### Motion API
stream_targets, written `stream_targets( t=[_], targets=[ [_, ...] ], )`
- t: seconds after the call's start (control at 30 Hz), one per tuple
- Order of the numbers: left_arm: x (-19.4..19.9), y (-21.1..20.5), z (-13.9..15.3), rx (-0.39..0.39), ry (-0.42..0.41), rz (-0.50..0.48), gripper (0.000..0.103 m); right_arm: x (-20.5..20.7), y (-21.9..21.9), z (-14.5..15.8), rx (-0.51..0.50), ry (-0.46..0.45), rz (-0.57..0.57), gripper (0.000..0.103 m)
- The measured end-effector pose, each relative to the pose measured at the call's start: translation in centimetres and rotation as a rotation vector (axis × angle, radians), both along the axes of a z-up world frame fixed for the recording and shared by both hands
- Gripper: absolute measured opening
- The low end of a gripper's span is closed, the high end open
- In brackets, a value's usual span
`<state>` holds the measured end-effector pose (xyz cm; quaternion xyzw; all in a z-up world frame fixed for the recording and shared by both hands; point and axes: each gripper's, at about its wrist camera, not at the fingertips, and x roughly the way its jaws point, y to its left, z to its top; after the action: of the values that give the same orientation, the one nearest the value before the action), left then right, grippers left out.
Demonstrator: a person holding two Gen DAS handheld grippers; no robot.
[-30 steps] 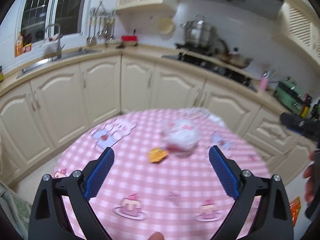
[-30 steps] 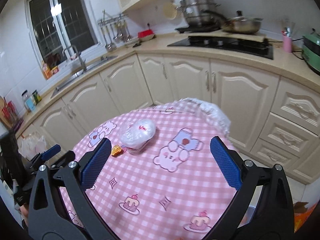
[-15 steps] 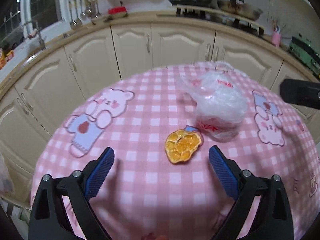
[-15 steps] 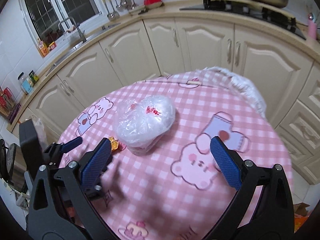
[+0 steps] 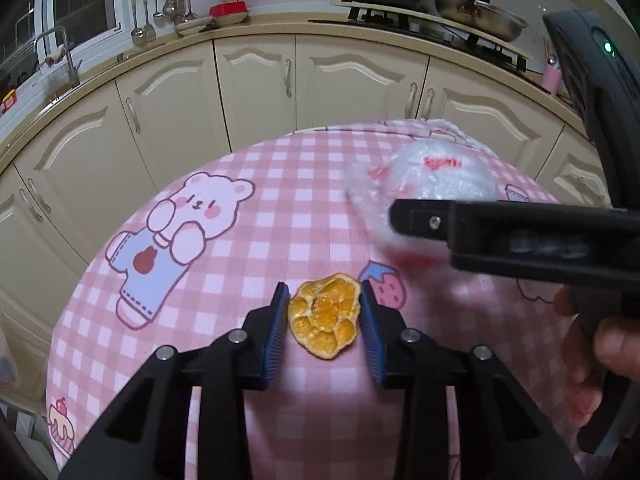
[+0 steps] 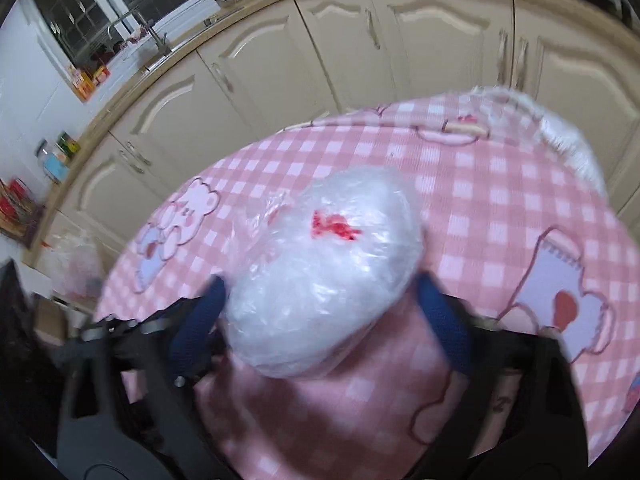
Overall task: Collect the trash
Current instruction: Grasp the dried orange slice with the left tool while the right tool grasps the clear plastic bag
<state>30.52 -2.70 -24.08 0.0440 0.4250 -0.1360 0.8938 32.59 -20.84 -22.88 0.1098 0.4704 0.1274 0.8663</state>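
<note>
An orange peel (image 5: 325, 320) lies on the round table with a pink checked cloth (image 5: 280, 208). My left gripper (image 5: 325, 318) has its blue pads against both sides of the peel, shut on it. A crumpled clear plastic bag with red print (image 6: 328, 264) sits on the table; it also shows in the left wrist view (image 5: 432, 180). My right gripper (image 6: 320, 312) straddles the bag with a blue pad at each side, touching or nearly touching it; the view is blurred. The right gripper's black body (image 5: 520, 240) crosses the left wrist view.
Cream kitchen cabinets (image 5: 256, 80) curve behind the table, with a sink (image 5: 56, 56) at the left and a stove with pans (image 5: 440, 8) at the right. A white bag (image 6: 76, 260) stands on the floor left of the table. More clear plastic (image 6: 560, 132) hangs over the table's far right edge.
Both grippers have moved forward and down to the table. The left jaws have closed from wide open onto the orange peel. The right jaws have narrowed around the plastic bag.
</note>
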Motion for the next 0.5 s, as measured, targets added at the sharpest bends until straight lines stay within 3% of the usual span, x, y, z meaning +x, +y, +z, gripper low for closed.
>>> stream_targets(
  t=[0.07,0.13,0.5],
  targets=[
    [-0.1,0.4,0.1,-0.028,0.001,0.002,0.034,-0.4,-0.7,0.0,0.041,0.016,0.003,0.043],
    [0.1,0.9,0.2,-0.048,0.002,0.006,0.033,-1.0,-1.2,0.2,0.042,0.011,-0.001,0.042],
    [-4.6,2.4,2.4,-0.145,-0.058,0.032,0.033,-8.9,-7.1,3.1,0.045,-0.080,-0.076,0.041]
  ],
)
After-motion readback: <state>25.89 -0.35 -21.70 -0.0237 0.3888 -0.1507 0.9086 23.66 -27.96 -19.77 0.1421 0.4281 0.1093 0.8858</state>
